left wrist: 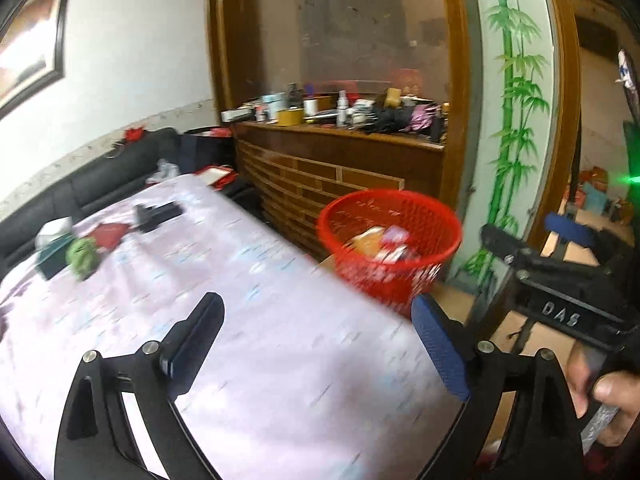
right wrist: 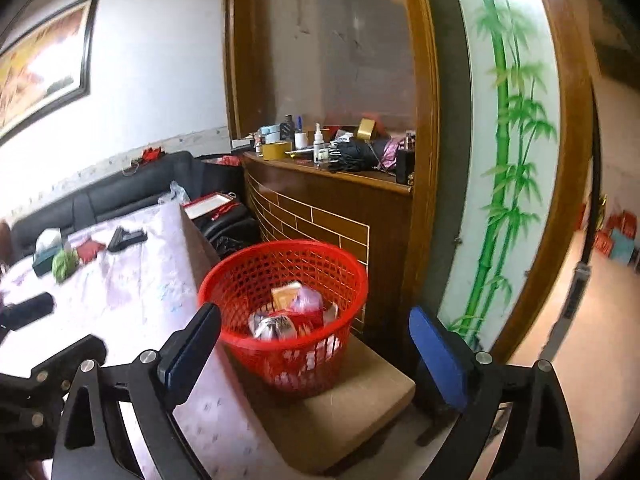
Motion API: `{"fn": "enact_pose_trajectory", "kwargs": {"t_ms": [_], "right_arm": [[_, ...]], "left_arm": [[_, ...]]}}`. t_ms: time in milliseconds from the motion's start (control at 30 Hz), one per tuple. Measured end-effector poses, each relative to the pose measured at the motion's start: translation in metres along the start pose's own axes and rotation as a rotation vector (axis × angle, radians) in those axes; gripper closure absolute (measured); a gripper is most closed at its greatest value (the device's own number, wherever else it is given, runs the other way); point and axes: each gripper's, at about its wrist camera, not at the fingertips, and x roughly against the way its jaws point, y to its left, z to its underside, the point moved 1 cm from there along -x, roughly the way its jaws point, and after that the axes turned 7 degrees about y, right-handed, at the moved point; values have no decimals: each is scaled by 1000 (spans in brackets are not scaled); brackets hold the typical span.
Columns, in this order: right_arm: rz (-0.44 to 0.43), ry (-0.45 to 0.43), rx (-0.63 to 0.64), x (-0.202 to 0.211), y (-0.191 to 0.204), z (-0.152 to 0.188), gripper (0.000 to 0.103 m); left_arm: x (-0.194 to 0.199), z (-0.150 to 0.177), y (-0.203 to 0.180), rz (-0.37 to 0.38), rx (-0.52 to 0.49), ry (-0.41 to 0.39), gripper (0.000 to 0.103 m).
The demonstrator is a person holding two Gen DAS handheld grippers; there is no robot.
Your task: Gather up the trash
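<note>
Both views are smeared by motion. In the left wrist view the left gripper (left wrist: 318, 356) fills the bottom of the frame with its jaws spread wide and nothing between them, over a table (left wrist: 256, 360) covered in a pale patterned cloth. The right gripper (left wrist: 532, 240) shows at the right edge of that frame, held by a hand (left wrist: 600, 396) at the lower right.

In the right wrist view the right gripper (right wrist: 316, 364) sits at the bottom with its jaws wide apart and empty. The red basket (right wrist: 296, 280) stands in the middle of this frame, just beyond the fingertips, on a tan cushioned seat (right wrist: 360, 408) beside the table edge. Inside it lie wrappers and packets (right wrist: 288, 312), one yellowish, one pinkish, one silvery. In the left wrist view the same basket (left wrist: 390, 240) is right of centre.

On the far end of the table, at the left of both frames, lie a crumpled green thing (right wrist: 64, 262), a red piece (right wrist: 90, 249), a tissue box (right wrist: 46, 252) and a black object (right wrist: 126, 238). A dark sofa (right wrist: 120, 196) runs behind them. A cluttered wooden counter (right wrist: 332, 184) stands in the upper middle
</note>
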Motion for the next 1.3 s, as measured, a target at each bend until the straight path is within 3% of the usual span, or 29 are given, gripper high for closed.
{"fn": "enact_pose_trajectory", "kwargs": {"t_ms": [133,267,400,567,833,1033,1300], "right_arm": [[43,-37,-5,27,18,29,2],[82,-83,3,46,37,51,2],[77,-67,25,52,50,56,2],[83,-67,43,56,59,58,2],[85,-61,76,53,70,60,2],[86,-56,65,51,66,61,2],[82,-45,56,48,65,63,2]], "left_arm": [[25,33,20,-165,47,-33,2],[41,55,31,-240,94,-49,2],[45,68,32,-292,78,4,2],[34,78,36,-258,87,113,2],[41,83,38,-319,92,47,2],[36,85,42,-249,128,84,2],[38,85,48,-260,156,76,2]]}}
